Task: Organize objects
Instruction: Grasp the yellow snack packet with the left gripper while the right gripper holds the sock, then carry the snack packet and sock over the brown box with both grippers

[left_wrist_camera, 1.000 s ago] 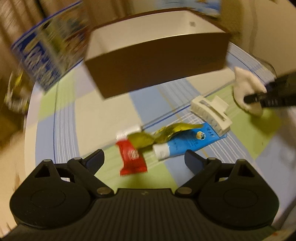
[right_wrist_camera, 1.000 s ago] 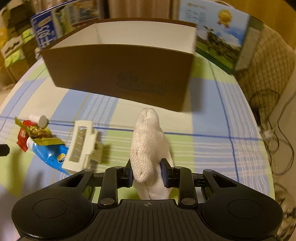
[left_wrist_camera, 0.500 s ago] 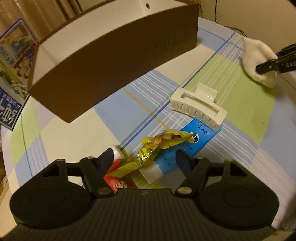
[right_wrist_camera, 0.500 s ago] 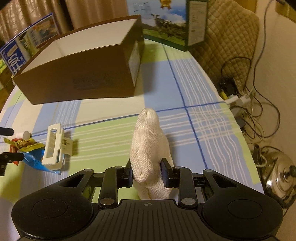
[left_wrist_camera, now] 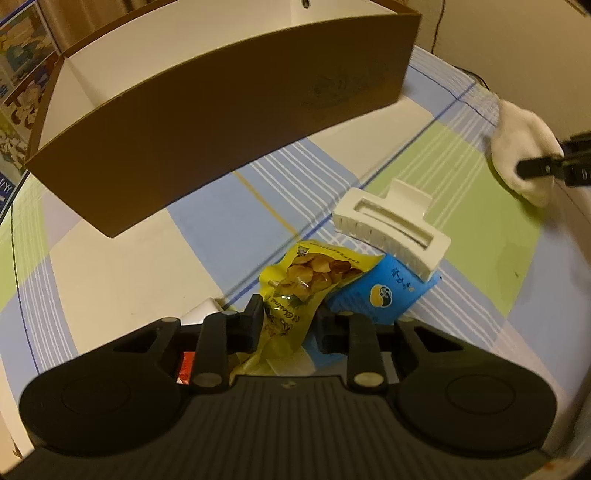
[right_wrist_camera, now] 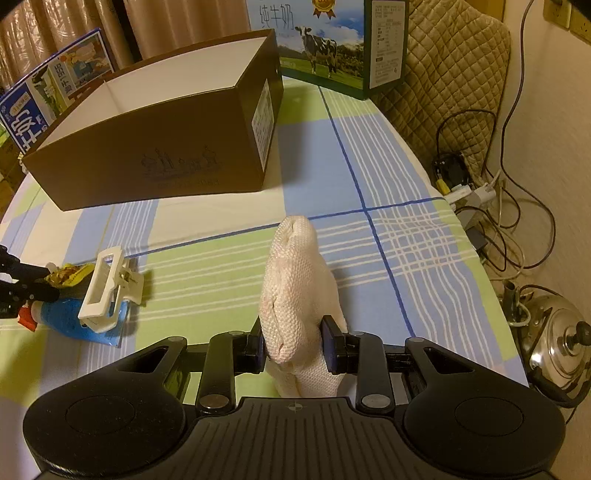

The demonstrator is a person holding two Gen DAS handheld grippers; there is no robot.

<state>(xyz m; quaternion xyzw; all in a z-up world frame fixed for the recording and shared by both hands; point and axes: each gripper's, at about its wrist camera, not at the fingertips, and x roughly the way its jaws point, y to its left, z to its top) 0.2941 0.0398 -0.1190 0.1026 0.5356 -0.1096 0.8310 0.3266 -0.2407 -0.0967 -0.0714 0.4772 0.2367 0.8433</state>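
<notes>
Your left hand-held gripper (left_wrist_camera: 288, 325) closed on the yellow snack packet (left_wrist_camera: 306, 280); the right hand-held gripper (right_wrist_camera: 291, 349) stayed clenched on the white cloth (right_wrist_camera: 295, 295). Lifting could drag the overlapping blue tube (left_wrist_camera: 384, 295) at lower center.

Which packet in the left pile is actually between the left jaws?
The yellow snack packet: the left gripper has closed on its lower end. The blue tube lies beside it under the white hair clip, ungripped.

Warm, dim yellow light. Checked cloth (right_wrist_camera: 373, 192) in blue, green and cream over the tabletop. Beige curtains (right_wrist_camera: 74, 29) behind. At right, quilted chair back (right_wrist_camera: 454, 70), cream wall (right_wrist_camera: 554, 110), tangled cables (right_wrist_camera: 491, 195), steel kettle (right_wrist_camera: 561, 339) on floor.
</notes>
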